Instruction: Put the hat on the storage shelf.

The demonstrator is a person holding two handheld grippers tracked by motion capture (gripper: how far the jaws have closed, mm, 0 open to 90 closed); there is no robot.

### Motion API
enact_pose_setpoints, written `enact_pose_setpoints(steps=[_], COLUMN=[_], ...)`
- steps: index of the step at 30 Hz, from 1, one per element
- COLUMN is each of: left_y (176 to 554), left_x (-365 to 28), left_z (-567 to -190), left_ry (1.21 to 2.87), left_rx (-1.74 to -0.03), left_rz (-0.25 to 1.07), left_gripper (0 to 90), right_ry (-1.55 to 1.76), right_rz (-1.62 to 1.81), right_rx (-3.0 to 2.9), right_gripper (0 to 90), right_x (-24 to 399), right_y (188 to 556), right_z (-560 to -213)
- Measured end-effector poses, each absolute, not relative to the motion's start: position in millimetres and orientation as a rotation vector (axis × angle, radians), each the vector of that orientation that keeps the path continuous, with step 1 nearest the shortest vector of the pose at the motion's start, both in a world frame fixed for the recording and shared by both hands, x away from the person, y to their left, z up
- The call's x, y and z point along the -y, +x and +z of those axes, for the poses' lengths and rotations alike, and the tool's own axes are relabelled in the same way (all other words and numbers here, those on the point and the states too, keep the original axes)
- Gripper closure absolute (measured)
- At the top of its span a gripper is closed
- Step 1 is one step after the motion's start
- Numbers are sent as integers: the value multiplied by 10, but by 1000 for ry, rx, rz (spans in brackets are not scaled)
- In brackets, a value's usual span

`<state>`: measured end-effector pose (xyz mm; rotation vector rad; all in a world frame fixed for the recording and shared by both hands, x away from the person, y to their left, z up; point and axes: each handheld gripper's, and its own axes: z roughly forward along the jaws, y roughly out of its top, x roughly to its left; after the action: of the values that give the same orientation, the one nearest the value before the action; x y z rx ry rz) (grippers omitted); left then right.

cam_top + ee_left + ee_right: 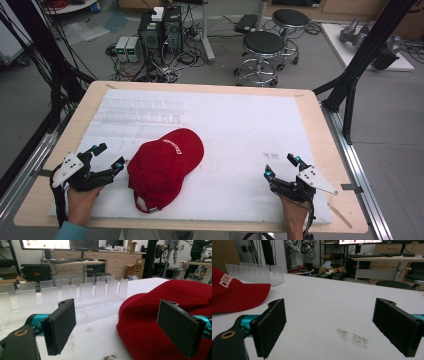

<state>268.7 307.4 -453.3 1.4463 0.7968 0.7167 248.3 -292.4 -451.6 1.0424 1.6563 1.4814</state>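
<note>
Even, bright indoor light, soft shadows; all views slightly soft, without glare.

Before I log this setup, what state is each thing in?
Cap: lying crown up on the white pad, not held.
Rack: clear, standing upright, slots empty.
Left gripper: open, beside the cap, holding nothing.
Right gripper: open, over bare pad, holding nothing.

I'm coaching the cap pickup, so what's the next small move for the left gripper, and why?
Probably ease the left gripper forward onto the red cap. Its fingers stand open with nothing between them, and the cap's edge lies just ahead of one finger, not yet gripped.
</note>
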Motion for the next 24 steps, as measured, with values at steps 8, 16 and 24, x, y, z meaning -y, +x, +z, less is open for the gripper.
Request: enact_pose_setpoints(steps=[8, 16, 24], left_y=[2686, 2688, 2702], left_x=[-3058, -3068, -3086], left_z=[-4530, -4530, -4524], left_ry=[1461, 1458, 1463], left_rx=[-794, -788, -788], left_rz=[726, 716, 678], left_gripper=[159, 159, 154], right_ry=[1036, 1048, 1054], right_rz=[1483, 1487, 1488], right_rx=[-1653, -1650, -1649], right_gripper=[107, 107, 107], right_x=[2928, 2929, 2929], right_y=[2484, 2481, 2484], right_z=[-4517, -4517, -4516])
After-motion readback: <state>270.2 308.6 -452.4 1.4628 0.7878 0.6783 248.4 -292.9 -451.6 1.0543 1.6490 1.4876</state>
